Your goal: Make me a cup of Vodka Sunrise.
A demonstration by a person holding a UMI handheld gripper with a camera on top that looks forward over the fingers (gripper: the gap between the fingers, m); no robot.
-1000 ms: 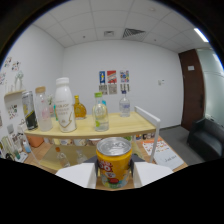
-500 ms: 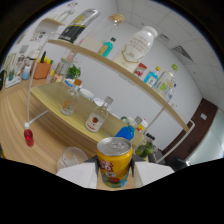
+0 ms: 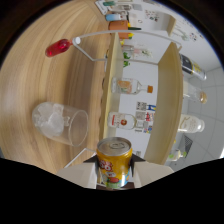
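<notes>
My gripper [image 3: 115,169] is shut on a yellow and orange drink can [image 3: 115,161], with a white finger [image 3: 75,172] pressing on each side. The whole view is rolled over, so the can lies tipped sideways relative to the wooden table [image 3: 75,80]. A clear glass [image 3: 61,122] holding ice stands on the table just ahead of the fingers, its mouth close to the can's silver top. No liquid shows leaving the can.
A small red bottle [image 3: 59,47] stands on the table beyond the glass. A two-level wooden shelf [image 3: 111,75] holds a clear bottle with an orange cap [image 3: 131,87], a red-labelled bottle [image 3: 125,121] and several more bottles higher up.
The gripper has rolled steadily over with the can in it and moved down toward the table. The ice glass is now larger and closer to the can's top.
</notes>
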